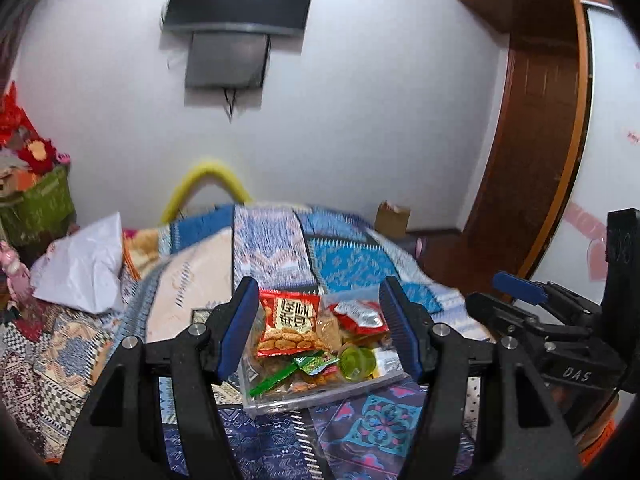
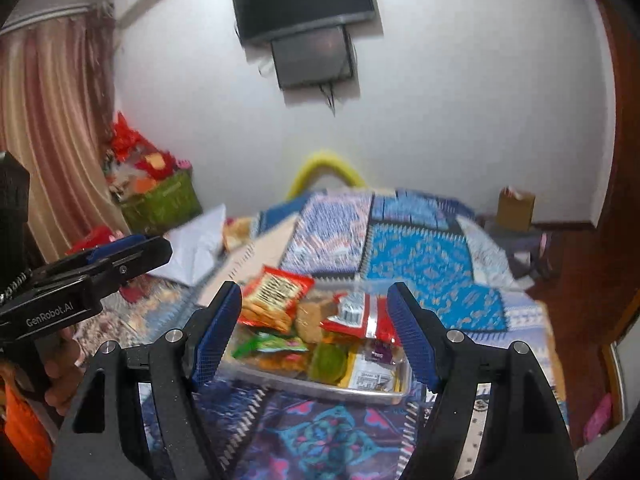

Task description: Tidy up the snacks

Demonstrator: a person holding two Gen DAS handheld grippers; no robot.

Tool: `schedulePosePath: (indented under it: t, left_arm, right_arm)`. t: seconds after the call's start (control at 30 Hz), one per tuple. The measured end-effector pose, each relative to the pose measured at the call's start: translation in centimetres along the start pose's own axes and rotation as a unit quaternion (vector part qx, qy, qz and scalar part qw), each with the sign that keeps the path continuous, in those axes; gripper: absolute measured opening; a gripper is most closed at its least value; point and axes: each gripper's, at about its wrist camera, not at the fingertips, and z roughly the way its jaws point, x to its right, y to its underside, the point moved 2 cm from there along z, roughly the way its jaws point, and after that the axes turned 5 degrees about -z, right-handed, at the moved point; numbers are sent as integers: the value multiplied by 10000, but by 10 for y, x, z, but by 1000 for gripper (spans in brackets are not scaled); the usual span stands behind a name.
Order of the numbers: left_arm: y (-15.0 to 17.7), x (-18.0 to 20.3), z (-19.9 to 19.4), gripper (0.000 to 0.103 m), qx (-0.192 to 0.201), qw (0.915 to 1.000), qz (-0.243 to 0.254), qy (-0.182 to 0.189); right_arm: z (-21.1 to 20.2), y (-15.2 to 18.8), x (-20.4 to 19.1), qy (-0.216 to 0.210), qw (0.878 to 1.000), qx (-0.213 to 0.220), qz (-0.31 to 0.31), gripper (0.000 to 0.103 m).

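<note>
A clear plastic tray [image 1: 280,400] [image 2: 376,394] full of snacks sits on a patterned bedspread. It holds a red and orange snack bag [image 1: 289,326] [image 2: 274,300], a red and silver packet [image 1: 360,314] [image 2: 356,314], a green jelly cup [image 1: 356,362] [image 2: 328,362] and a green wrapper [image 1: 304,366] [image 2: 276,344]. My left gripper [image 1: 320,328] is open and empty, hovering just above and in front of the tray. My right gripper [image 2: 316,332] is open and empty, also held over the tray. Each gripper shows at the edge of the other's view.
The bedspread [image 1: 344,260] [image 2: 424,248] covers a bed. A white bag [image 1: 84,264] [image 2: 196,244] lies at its left. A green basket of red items [image 1: 40,200] [image 2: 160,200] stands by the wall. A cardboard box [image 1: 394,218] [image 2: 516,204] sits at the right near a wooden door [image 1: 532,140].
</note>
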Motion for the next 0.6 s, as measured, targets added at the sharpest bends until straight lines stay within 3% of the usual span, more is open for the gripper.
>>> schedulePosePath:
  t: [0.17, 0.27, 0.37, 0.5, 0.6]
  left_arm:
    - [-1, 11, -52, 69, 574, 9982, 111, -140]
    - [3, 15, -74, 81, 843, 9961, 170, -219]
    - [9, 19, -90, 85, 1014, 9943, 232, -233]
    - [16, 24, -99, 94, 1195, 9916, 343, -351]
    - [21, 24, -102, 100, 1296, 9896, 398, -473]
  right_arm:
    - [-46, -6, -13, 71, 9987, 500, -77, 79]
    - [-64, -5, -18, 66, 9972, 733, -115, 85]
    - [-72, -2, -24, 112, 9964, 813, -223, 86]
    - [-73, 3, -28, 291, 9952, 873, -328, 99]
    - [-75, 6, -29, 362, 9945, 909, -364, 103]
